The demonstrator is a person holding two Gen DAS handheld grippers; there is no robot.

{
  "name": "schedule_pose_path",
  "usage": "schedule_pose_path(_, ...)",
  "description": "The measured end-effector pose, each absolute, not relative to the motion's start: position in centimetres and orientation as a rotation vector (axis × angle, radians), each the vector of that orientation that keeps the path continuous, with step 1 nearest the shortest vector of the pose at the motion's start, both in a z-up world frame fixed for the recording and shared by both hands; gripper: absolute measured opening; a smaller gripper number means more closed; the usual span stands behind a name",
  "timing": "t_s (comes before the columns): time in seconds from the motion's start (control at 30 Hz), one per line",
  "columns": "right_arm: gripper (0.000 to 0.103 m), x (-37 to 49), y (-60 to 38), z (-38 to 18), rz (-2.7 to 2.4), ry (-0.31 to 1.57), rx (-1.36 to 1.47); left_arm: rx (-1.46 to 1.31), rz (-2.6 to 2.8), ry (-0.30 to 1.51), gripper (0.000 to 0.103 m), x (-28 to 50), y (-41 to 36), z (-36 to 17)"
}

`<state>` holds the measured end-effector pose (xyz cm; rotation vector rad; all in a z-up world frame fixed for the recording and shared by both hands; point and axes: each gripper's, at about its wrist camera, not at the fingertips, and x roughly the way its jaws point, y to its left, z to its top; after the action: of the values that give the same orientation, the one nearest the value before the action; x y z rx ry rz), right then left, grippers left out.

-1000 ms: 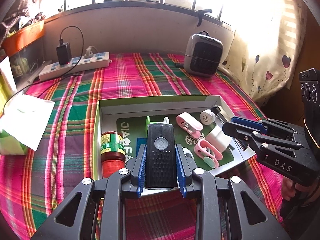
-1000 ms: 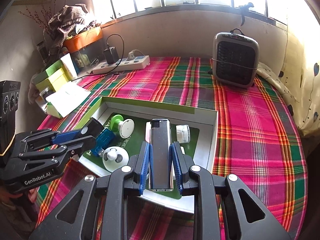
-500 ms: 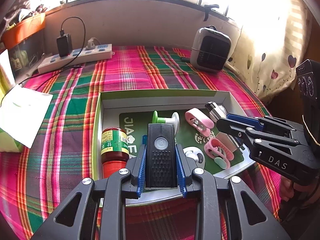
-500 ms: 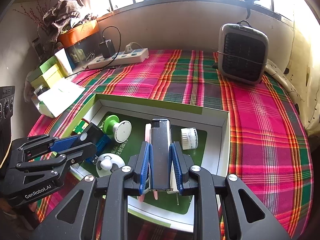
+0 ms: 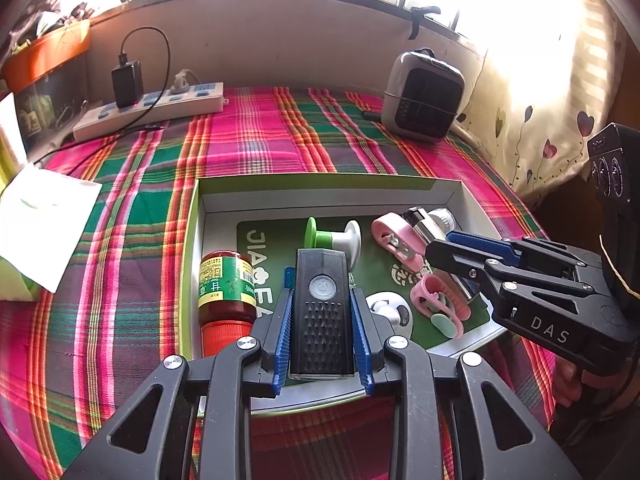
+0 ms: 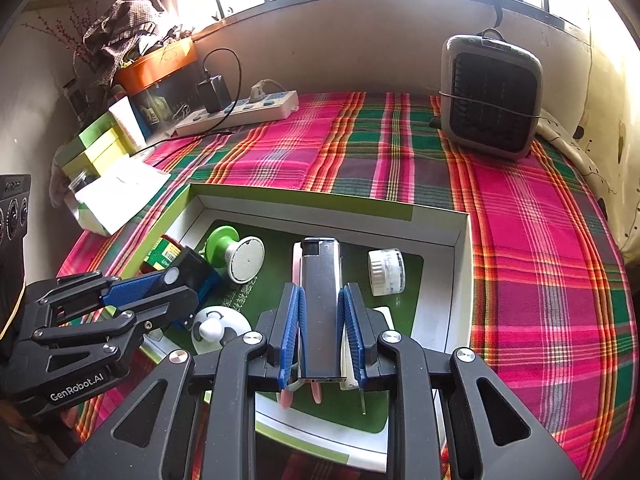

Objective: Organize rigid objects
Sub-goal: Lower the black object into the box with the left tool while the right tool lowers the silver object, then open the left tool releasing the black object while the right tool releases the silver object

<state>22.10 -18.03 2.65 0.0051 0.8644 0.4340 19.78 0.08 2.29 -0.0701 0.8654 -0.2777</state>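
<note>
The left claw [image 5: 322, 316] pinches a black light [image 5: 322, 308] between its blue pads, held over the near edge of a shallow box [image 5: 328, 188] on the plaid table [image 5: 260, 136]. The right claw [image 6: 322, 332] pinches a silver lighter [image 6: 321, 308] above the same box. The left view alone shows a red-capped jar [image 5: 226, 292] lying on its side by the box's left wall, a pink clip [image 5: 394, 236] and a second pink clip [image 5: 440, 304] under the right claw; from the right view only a sliver of the jar's label shows behind the left claw. The right view alone shows a small white pot [image 6: 386, 272] lying free near the box's right wall. Both show a green-and-white spool [image 6: 234, 252] and a round white piece [image 6: 216, 326] on the box floor. A power strip [image 5: 152, 110] and a heater [image 6: 490, 96] stand at the table's far side.
</note>
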Motion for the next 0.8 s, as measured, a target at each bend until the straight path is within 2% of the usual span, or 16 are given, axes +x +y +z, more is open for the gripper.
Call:
schedule_pose_path(0.57, 0.024, 22.07, -18.12, 2.66, 0.442, 0.864, 0.032, -0.082, -0.282, 0.870, 0.028, 19.84, 0.16, 2.32)
schedule_pose_path(0.8, 0.024, 22.06, -18.27, 2.58, 0.446, 0.863, 0.054, -0.089, -0.278, 0.869, 0.033, 19.77, 0.07, 2.37)
